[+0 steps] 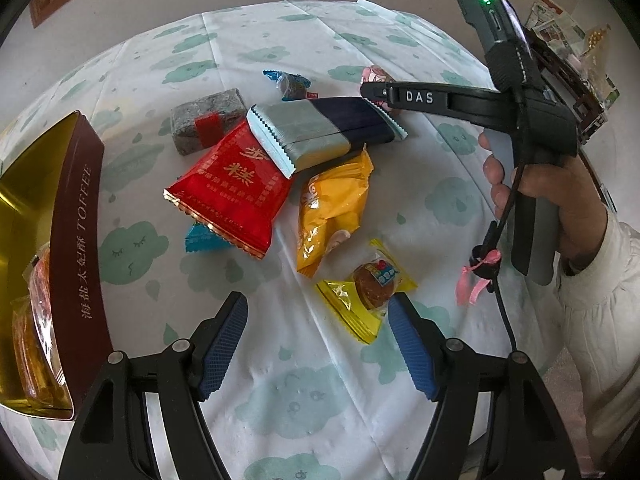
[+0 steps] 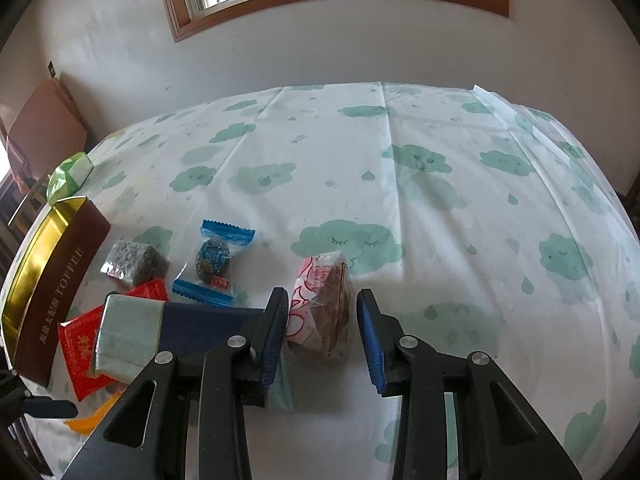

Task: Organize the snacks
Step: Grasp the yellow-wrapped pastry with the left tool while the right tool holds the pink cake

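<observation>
Snacks lie on a cloud-print tablecloth: a red packet, a silver and navy packet, an orange packet, a yellow-wrapped cake, a grey bar and a blue-wrapped candy. My left gripper is open above the cloth, its right finger by the yellow cake. My right gripper is open around a pink-wrapped brown cake; it also shows in the left wrist view. A brown and gold TOFFEE tin at the left holds orange-wrapped snacks.
A green packet lies beyond the tin at the table's left edge. A window and wall stand behind the table. A shelf with packets is at the far right. The person's hand holds the right gripper.
</observation>
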`<state>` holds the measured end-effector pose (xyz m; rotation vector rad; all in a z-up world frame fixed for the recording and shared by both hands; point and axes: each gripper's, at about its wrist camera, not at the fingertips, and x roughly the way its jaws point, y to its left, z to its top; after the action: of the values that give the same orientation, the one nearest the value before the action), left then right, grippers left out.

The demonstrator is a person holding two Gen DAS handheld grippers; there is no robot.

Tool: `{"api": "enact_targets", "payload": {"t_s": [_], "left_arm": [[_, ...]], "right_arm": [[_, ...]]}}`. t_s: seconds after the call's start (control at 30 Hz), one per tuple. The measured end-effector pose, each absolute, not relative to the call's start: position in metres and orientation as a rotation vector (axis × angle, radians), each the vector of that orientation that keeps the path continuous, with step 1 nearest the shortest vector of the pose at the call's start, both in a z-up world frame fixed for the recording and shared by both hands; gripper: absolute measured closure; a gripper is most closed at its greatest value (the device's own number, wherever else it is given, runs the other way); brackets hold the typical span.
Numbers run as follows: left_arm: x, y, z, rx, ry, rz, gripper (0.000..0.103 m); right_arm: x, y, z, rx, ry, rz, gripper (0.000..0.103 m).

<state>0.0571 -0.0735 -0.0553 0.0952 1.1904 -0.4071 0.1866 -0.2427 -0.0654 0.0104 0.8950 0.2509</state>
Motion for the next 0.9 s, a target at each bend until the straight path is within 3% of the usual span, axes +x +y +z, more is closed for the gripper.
{"api": "enact_targets", "payload": {"t_s": [0.13,0.9], "left_arm": [[0.056,-0.074,-0.055,0.095,1.194,-0.408,0.034],[0.058,-0.097,-0.067,0.11,1.213,-0.427,0.038]], "right_arm": [[0.18,-0.244,-0.068,-0.004,0.89,0.243,0.077],[0.101,-0.309,-0.069,0.141,0.891,0.128,0.078]]}}
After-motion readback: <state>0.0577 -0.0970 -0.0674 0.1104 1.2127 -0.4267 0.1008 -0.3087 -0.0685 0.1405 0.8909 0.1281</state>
